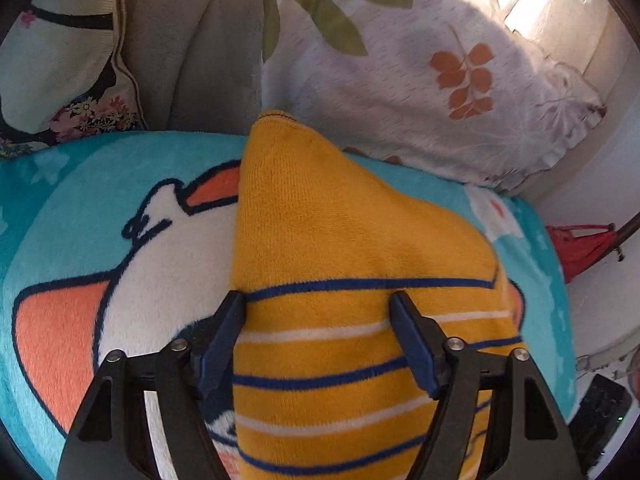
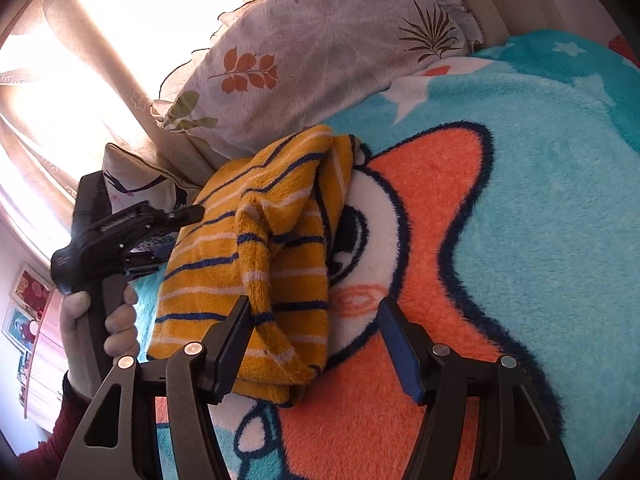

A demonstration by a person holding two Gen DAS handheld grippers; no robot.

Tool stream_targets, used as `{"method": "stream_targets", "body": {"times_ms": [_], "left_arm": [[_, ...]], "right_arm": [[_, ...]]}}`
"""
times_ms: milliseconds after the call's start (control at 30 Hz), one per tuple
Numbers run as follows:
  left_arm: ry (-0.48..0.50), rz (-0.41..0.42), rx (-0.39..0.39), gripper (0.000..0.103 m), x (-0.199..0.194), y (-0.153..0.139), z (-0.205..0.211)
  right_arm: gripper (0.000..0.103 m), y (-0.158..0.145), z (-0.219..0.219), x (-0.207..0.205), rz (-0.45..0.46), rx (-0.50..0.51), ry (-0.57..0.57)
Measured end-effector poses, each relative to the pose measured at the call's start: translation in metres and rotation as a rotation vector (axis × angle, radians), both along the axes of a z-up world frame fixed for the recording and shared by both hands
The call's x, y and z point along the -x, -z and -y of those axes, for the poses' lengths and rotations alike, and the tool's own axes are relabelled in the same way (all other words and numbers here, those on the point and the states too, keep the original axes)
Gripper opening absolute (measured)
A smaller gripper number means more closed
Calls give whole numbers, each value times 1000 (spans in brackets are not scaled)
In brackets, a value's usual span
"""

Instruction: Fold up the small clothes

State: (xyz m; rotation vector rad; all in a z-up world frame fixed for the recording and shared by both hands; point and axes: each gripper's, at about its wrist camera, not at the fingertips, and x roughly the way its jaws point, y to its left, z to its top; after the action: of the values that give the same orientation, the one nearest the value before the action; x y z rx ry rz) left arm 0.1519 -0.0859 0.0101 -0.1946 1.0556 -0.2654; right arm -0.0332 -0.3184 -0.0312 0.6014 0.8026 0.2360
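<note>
**Striped jumper bunched on the fleece blanket**

A yellow knitted jumper (image 2: 244, 264), thinly striped in blue and white, is seen lying folded and bunched on a fluffy turquoise blanket (image 2: 560, 200), near a leaf-printed pillow (image 2: 312, 52). The right gripper (image 2: 316, 332) is held with jaws apart, one sleeve hanging just beside its left finger. The left gripper (image 1: 318, 328) is spread wide over the jumper, nothing clamped.

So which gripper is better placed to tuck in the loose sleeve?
Probably the right gripper: the sleeve hangs against its open jaws. The left gripper is open over the flat body of the sweater, away from the sleeve.
</note>
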Motion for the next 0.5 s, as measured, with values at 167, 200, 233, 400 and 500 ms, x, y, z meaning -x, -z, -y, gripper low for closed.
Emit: {"method": "stream_targets", "body": {"times_ms": [167, 200, 233, 400, 500], "left_arm": [[6, -20, 69, 81, 4, -1, -14], [-1, -14, 98, 81, 8, -5, -21], [-9, -1, 118, 81, 14, -9, -29], [-75, 75, 124, 81, 53, -21, -64], [-112, 89, 118, 81, 78, -19, -78]], "right_arm": [[70, 2, 3, 0, -7, -24, 1], [70, 3, 4, 0, -8, -29, 1], [71, 3, 5, -1, -8, -34, 1], [71, 3, 7, 0, -7, -59, 7], [71, 3, 8, 0, -8, -71, 9]]}}
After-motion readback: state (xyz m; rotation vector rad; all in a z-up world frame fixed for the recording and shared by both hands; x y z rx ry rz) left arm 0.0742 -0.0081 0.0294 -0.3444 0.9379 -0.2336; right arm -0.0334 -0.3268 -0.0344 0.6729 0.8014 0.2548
